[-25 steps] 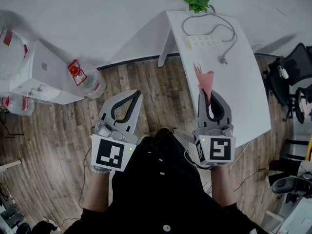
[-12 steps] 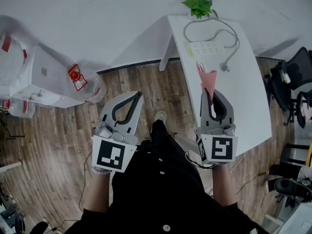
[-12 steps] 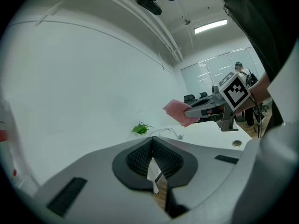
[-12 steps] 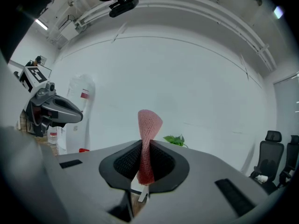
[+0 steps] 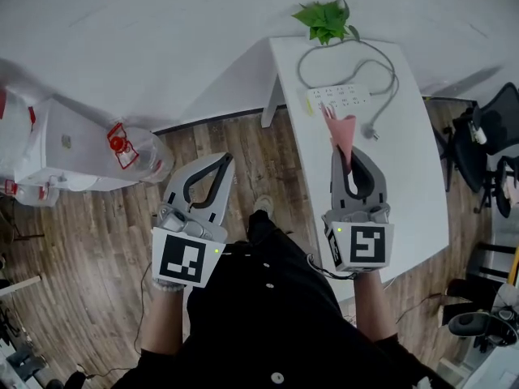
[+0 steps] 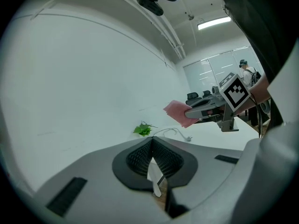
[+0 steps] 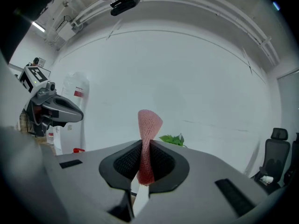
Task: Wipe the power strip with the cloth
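The table [image 5: 422, 177] lies beneath and ahead of the right gripper [image 5: 351, 156], with the power strip [image 5: 339, 98] just beyond its tips. Its jaws clamp the pink cloth [image 5: 340, 130], a flap left free past the tips, probably for wiping. The left gripper [image 5: 225, 160] hangs alongside; only its own view shows its jaws together, empty.

Pink cloth [image 5: 340, 133], white power strip [image 5: 339, 98]

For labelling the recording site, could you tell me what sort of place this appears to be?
Most likely an office or lab workroom: a white desk carrying a white power strip and a leafy green plant, black swivel chairs beside it, and a large clear water-cooler jug nearby.
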A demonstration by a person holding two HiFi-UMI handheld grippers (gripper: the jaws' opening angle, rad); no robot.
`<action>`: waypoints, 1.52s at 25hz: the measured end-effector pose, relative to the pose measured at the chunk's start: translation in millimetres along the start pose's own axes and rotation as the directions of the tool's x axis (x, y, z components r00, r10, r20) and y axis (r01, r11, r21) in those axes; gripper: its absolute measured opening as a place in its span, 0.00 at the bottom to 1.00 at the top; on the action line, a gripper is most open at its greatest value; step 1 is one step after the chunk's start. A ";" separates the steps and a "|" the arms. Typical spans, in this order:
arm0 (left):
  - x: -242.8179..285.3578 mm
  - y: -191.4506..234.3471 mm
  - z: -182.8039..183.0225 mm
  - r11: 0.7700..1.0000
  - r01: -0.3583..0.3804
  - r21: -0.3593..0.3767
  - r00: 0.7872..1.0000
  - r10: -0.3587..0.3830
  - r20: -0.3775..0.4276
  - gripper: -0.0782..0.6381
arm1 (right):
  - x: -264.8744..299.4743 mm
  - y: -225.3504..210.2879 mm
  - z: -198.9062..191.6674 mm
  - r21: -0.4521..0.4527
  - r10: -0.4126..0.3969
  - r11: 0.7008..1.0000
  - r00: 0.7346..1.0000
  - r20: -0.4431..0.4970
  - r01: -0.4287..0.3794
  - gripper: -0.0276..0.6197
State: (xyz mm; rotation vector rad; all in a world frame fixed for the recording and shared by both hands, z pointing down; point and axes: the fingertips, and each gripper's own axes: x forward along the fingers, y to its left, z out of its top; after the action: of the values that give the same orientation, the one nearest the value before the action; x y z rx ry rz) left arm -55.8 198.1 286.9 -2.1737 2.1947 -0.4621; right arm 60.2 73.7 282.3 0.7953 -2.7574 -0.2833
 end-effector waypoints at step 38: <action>253.1 -39.4 43.3 0.925 0.369 0.084 0.929 -0.370 -0.012 0.13 | 43.7 -220.7 -126.4 0.159 -0.348 0.906 0.904 -0.249 0.392 0.13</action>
State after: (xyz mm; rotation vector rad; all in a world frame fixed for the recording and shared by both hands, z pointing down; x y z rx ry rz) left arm -15.8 -58.0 303.1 -2.5411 1.7210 -0.5463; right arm 170.9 -148.0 354.2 1.3280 -2.4408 0.0238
